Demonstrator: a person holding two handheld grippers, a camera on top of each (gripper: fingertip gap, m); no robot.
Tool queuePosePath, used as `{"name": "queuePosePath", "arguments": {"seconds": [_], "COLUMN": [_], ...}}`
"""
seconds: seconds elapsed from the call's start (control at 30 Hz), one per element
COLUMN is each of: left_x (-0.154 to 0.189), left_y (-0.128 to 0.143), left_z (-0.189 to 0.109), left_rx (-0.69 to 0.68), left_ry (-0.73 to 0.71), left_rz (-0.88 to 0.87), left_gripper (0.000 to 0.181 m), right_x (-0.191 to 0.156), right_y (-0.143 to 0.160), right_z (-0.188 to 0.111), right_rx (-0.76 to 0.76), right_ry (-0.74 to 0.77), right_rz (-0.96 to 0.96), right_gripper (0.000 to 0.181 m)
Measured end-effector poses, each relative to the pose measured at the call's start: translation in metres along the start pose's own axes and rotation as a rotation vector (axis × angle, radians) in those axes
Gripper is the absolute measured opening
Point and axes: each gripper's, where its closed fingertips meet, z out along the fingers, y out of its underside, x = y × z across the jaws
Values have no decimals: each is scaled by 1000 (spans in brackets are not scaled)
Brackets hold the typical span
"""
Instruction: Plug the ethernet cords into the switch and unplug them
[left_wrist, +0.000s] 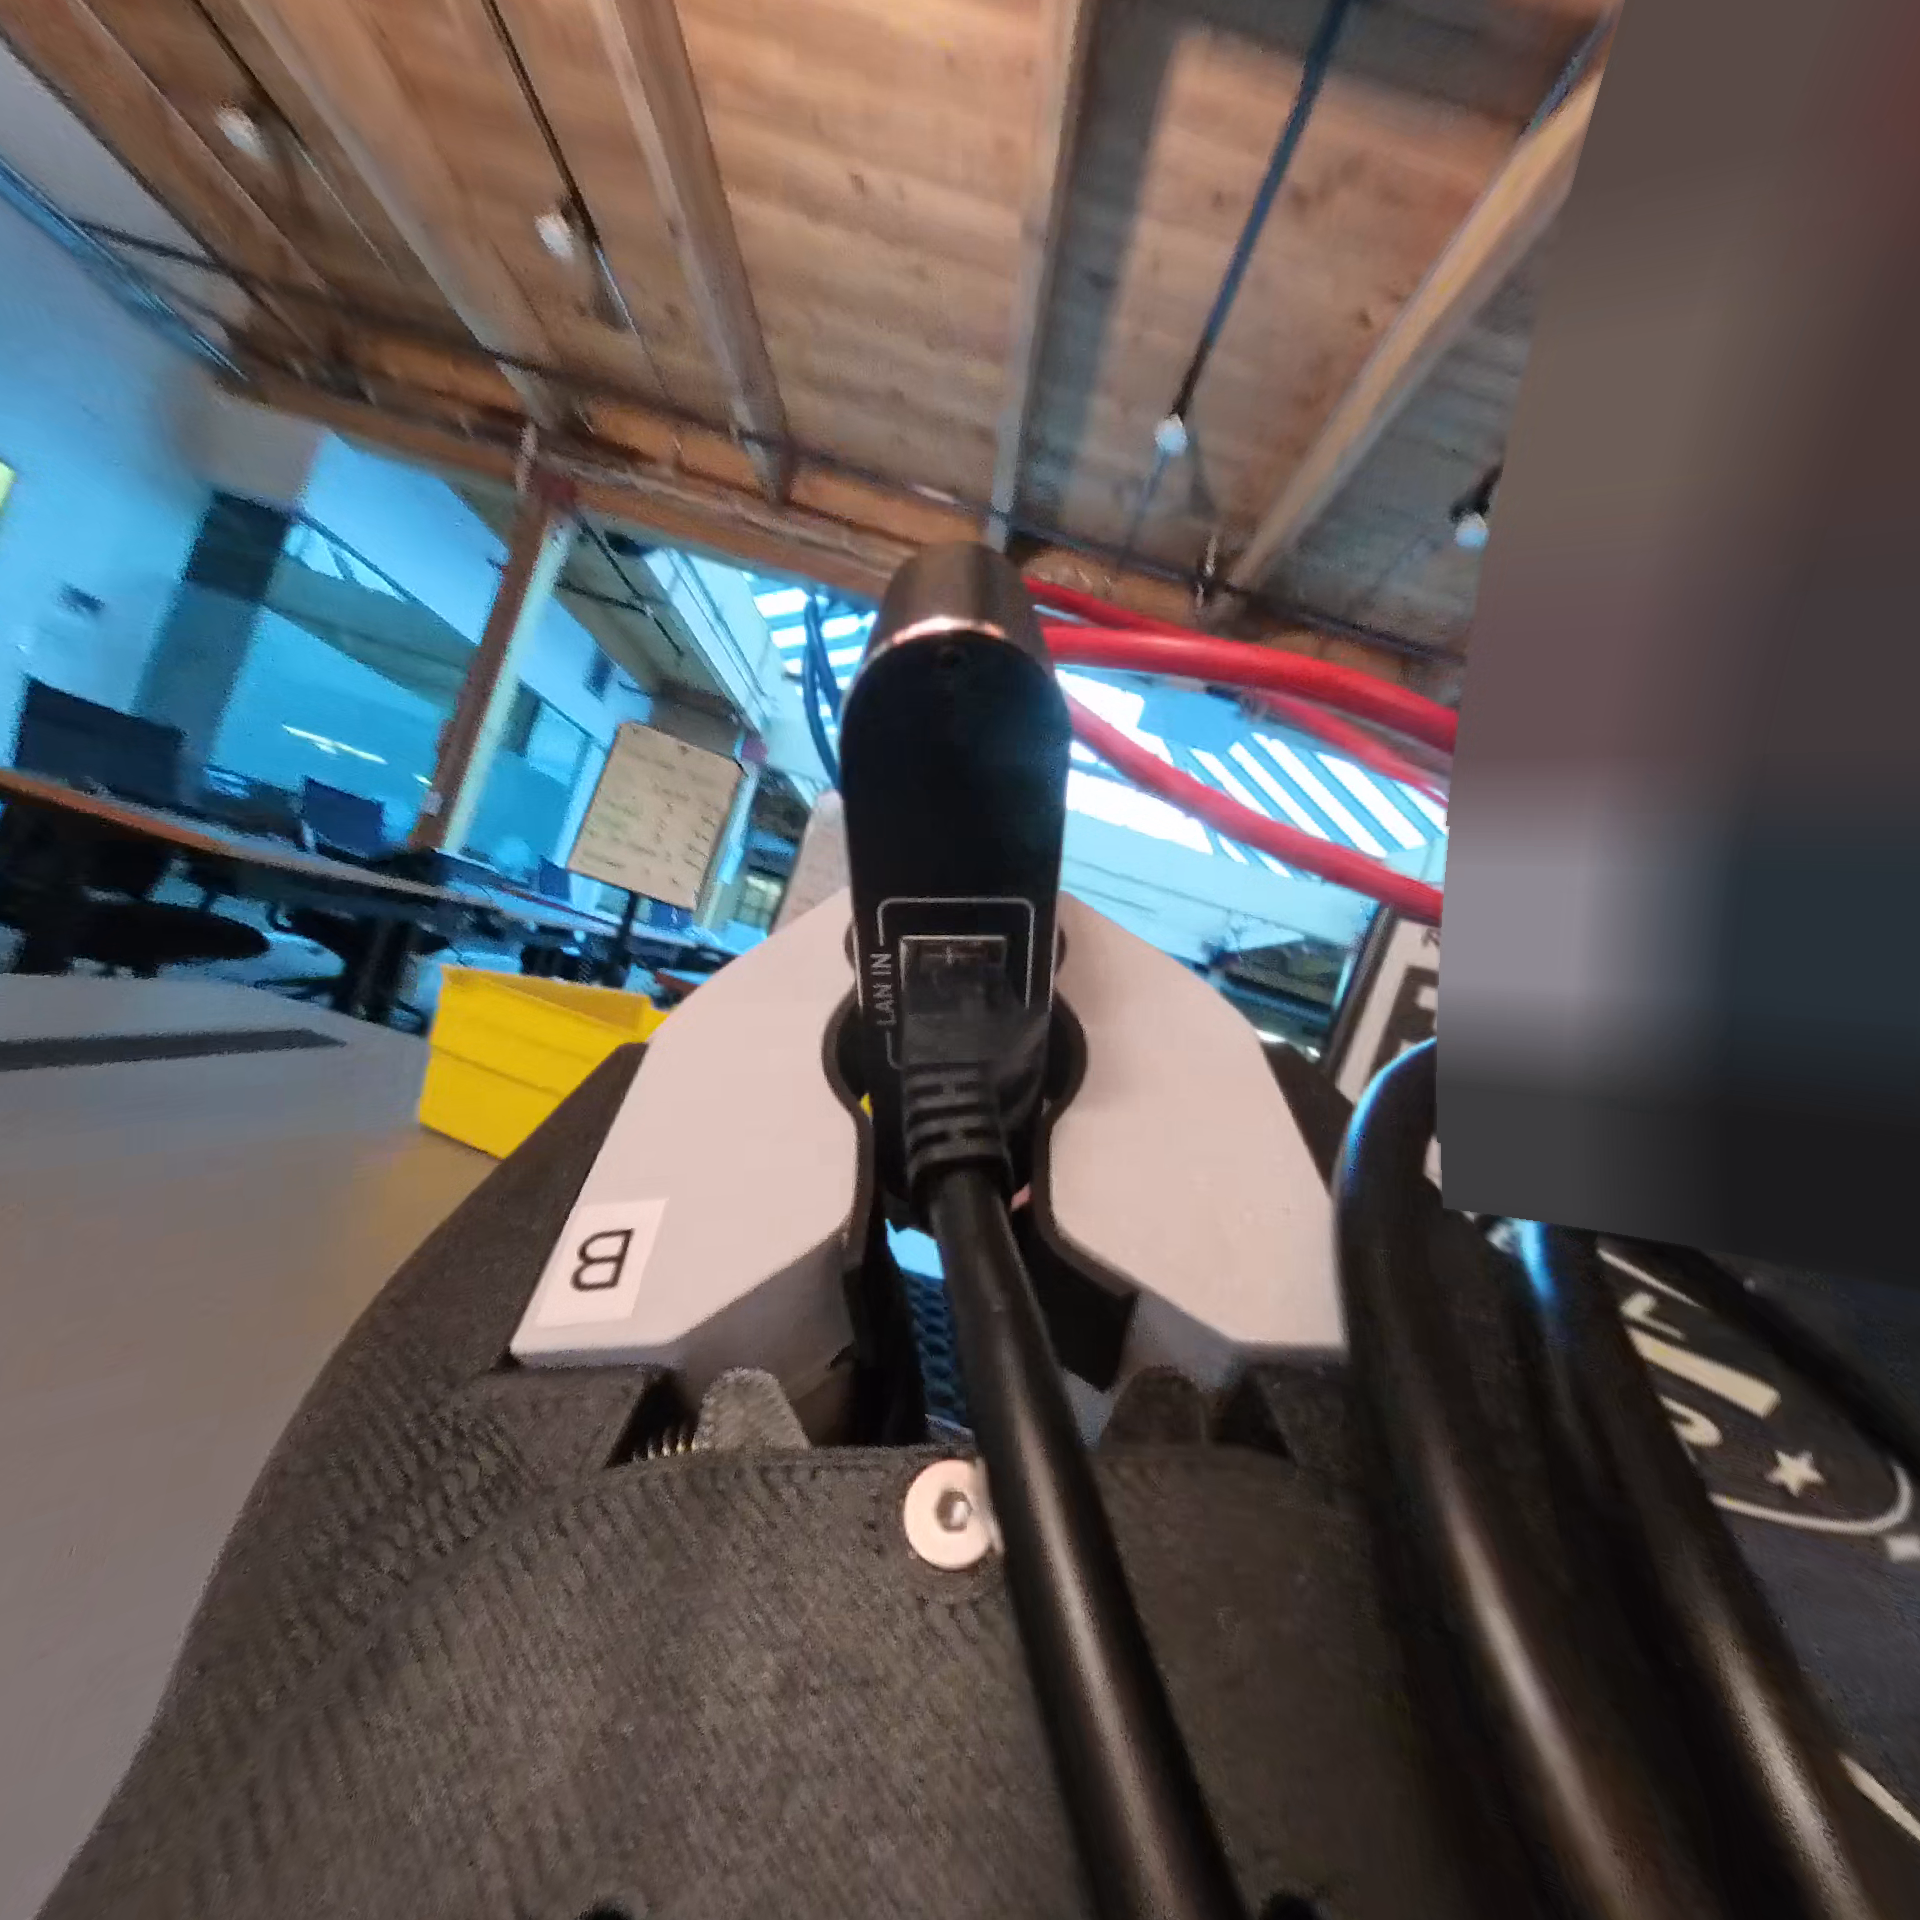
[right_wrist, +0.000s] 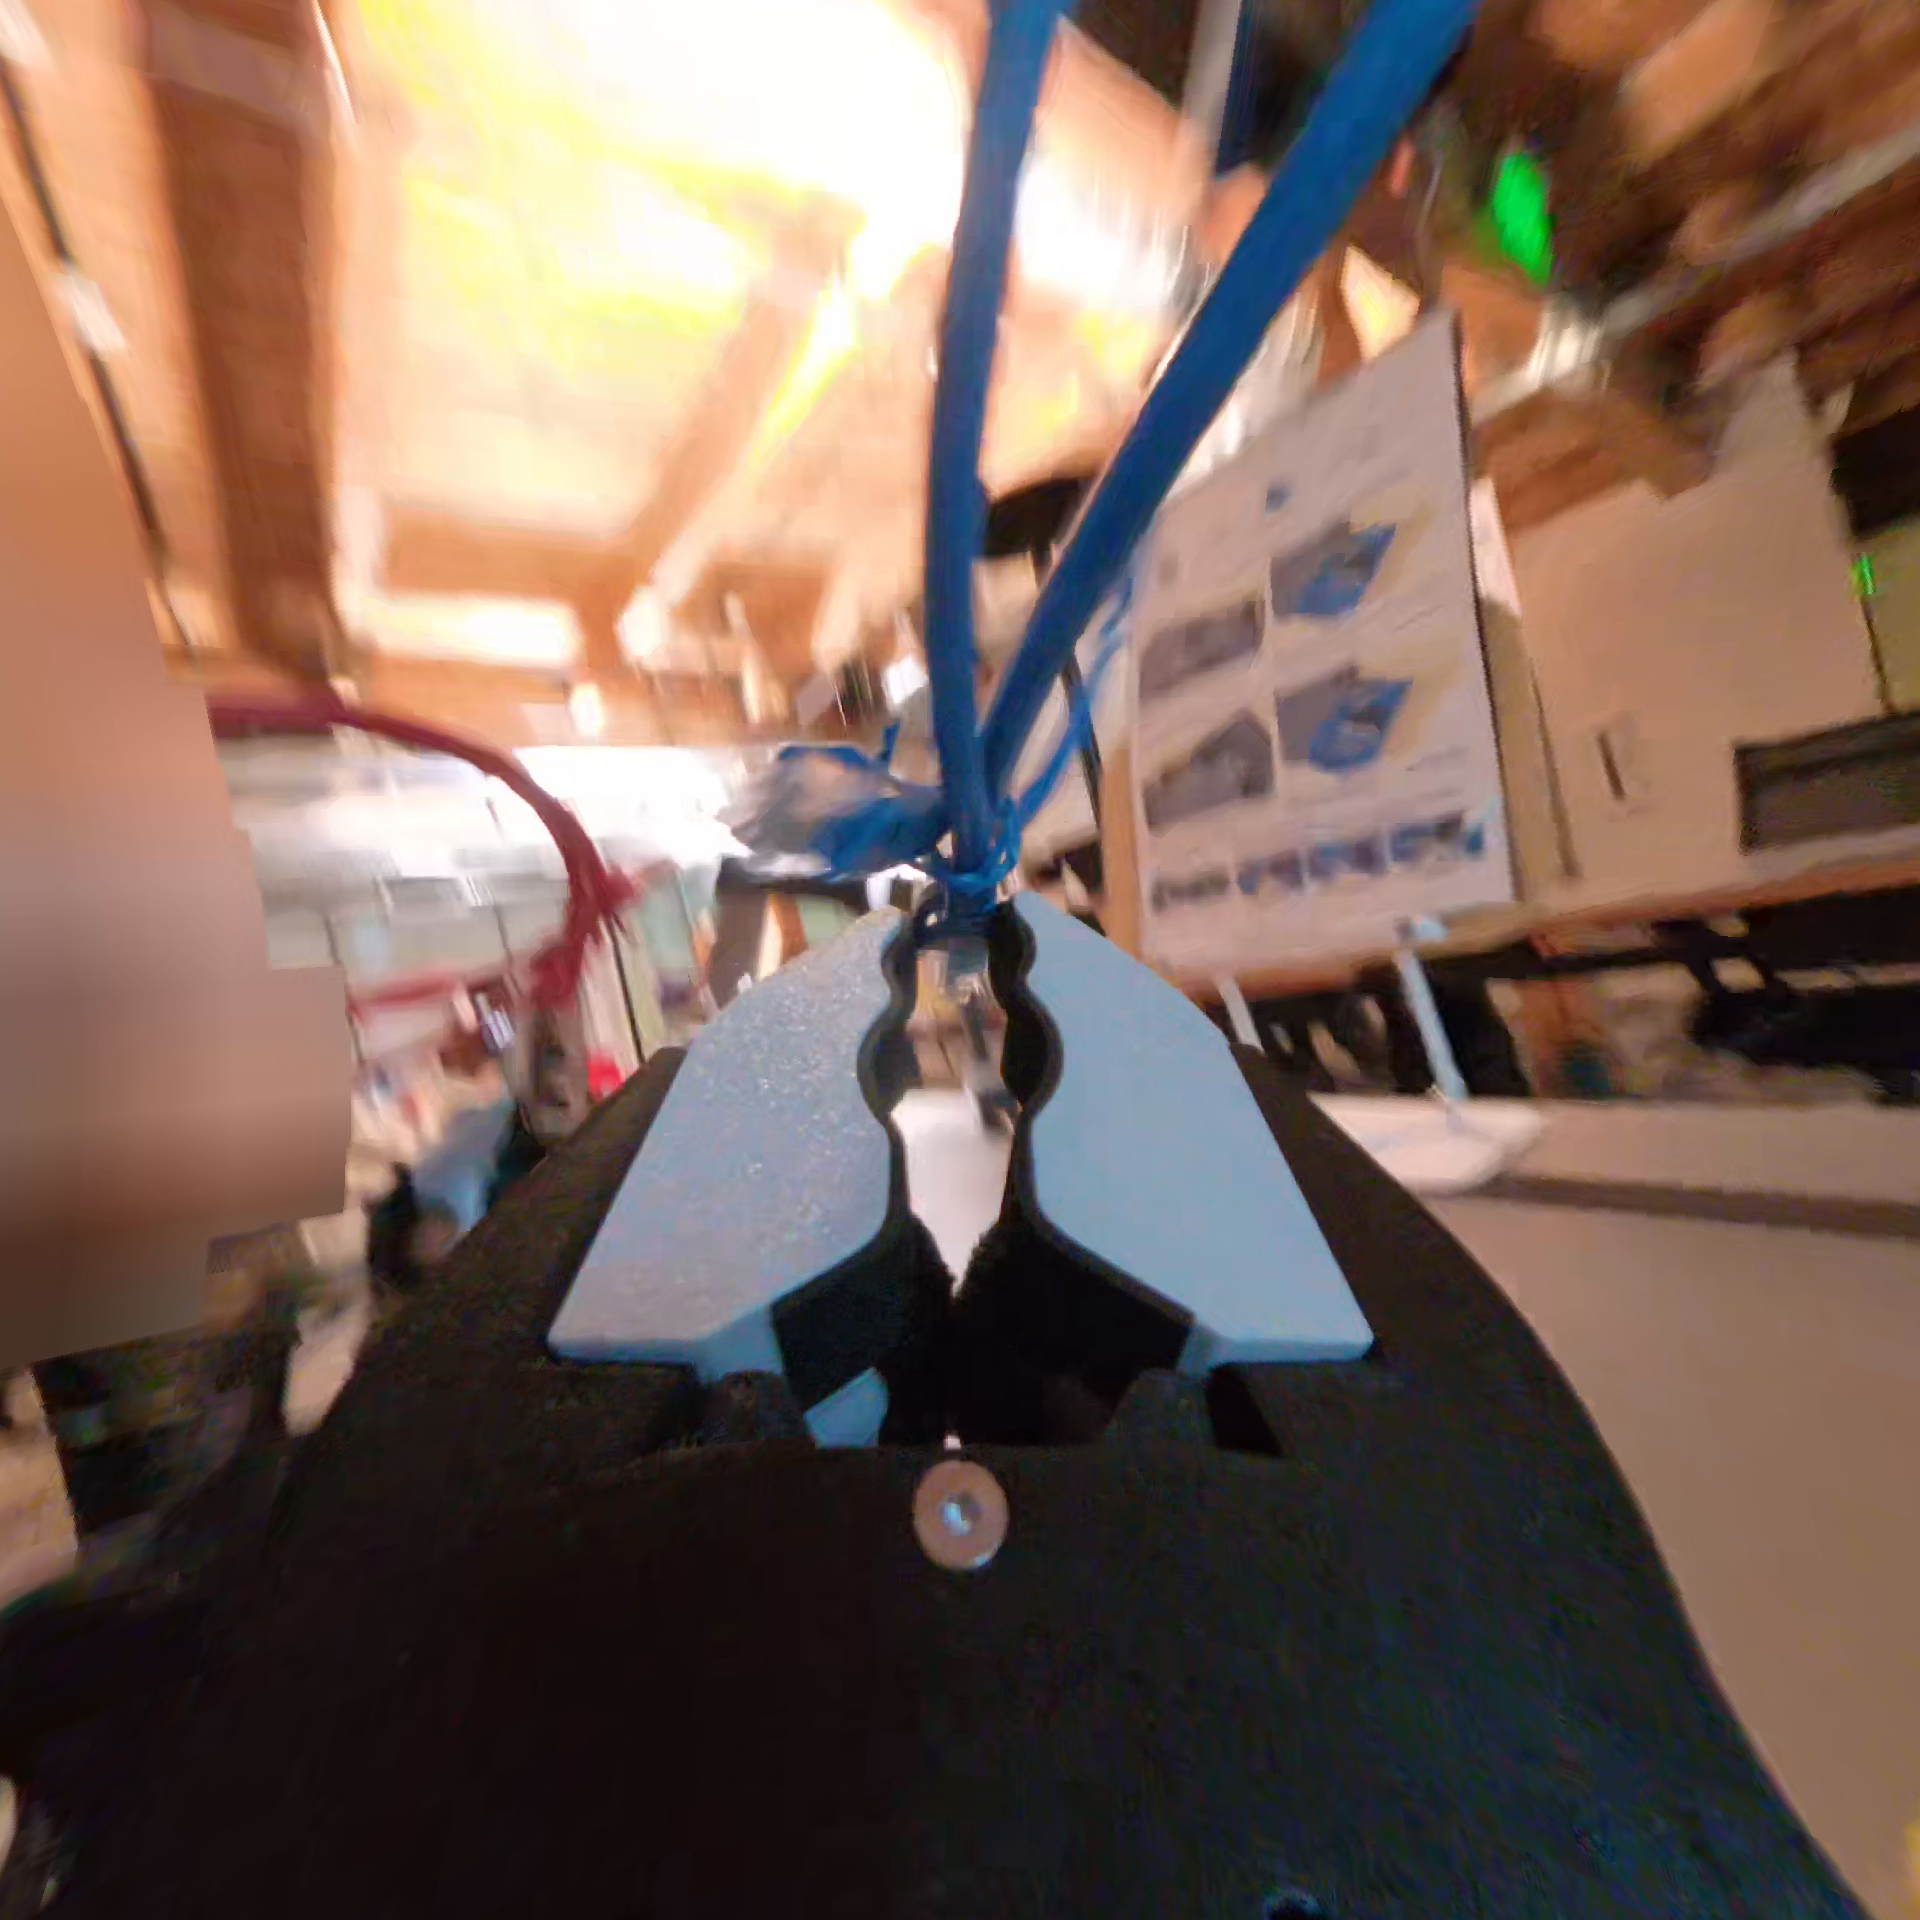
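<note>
Black rounded switch (left_wrist: 954, 790), black ethernet cord (left_wrist: 1023, 1382) plugged in.

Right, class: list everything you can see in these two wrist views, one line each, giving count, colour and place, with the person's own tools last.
Switch: one, black, upright between the left tool's fingers.
Black ethernet cord: one, plugged into the switch, trailing toward the camera.
Blue ethernet cord: one, looped, plug end in the right tool's tips.
Red cables: several, behind the switch.
Yellow bin: one, on the grey table.
Poster board: one, white, right background.
Left tool: closed on the switch.
Right tool: closed on the blue cord's plug.
</note>
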Motion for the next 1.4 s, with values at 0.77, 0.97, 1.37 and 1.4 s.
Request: {"name": "queuePosePath", "arguments": {"seconds": [0.77,0.97,1.37,1.4], "left_x": [-23,-25,-27,-27], "left_y": [7,10,16,16], "left_z": [-1,-1,-1,-1], "left_rx": [-13,-25,-57,-61], "left_ry": [-115,-130,-147,-149], "left_rz": [-59,-60,-53,-52], "left_gripper": [26,26,26,26], "right_x": [112,150,136,136], "right_y": [-115,-76,-1,2], "right_z": [-165,-201,-189,-191], "right_rx": [-1106,-1529,-1595,-1598], "right_ry": [667,684,352,361], "right_rz": [-1019,-1054,-721,-679], "right_gripper": [13,13,14,14]}}
